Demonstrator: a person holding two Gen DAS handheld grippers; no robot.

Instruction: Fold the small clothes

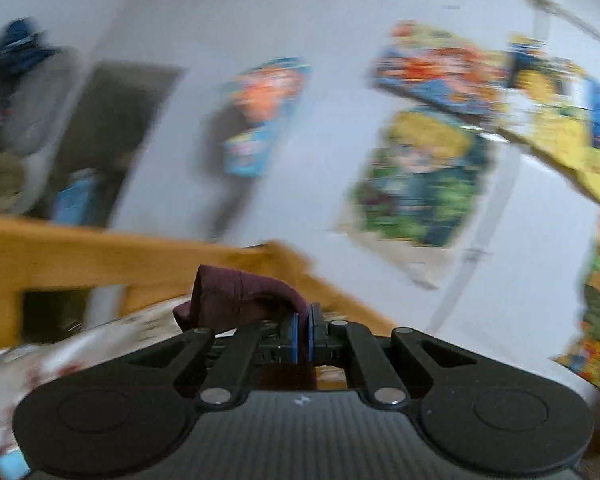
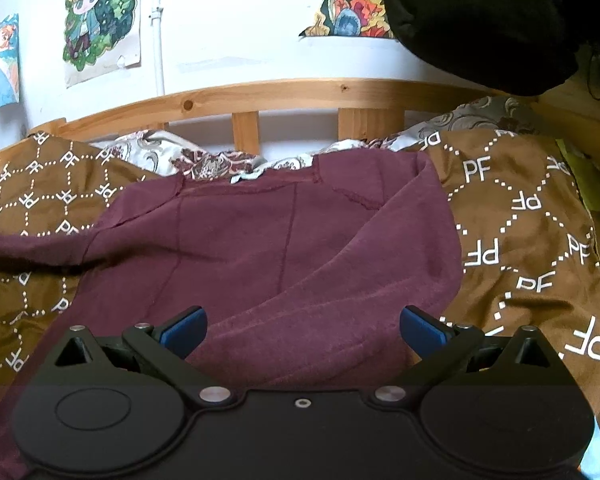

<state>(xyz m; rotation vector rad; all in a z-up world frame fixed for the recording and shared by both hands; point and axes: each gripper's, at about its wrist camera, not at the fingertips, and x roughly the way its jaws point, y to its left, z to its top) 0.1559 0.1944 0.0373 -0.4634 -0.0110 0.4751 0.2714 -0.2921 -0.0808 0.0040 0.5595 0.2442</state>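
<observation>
A maroon garment lies spread on a brown blanket printed with white "PF" letters; its right side is folded over the middle. My right gripper is open and empty just above the garment's near part. In the blurred left wrist view my left gripper is shut on a bunched piece of the maroon garment, held up in the air and facing the wall.
A wooden bed rail runs behind the blanket, with patterned bedding against it. Cartoon posters hang on the white wall. A black cloth hangs at the top right. The rail also shows in the left wrist view.
</observation>
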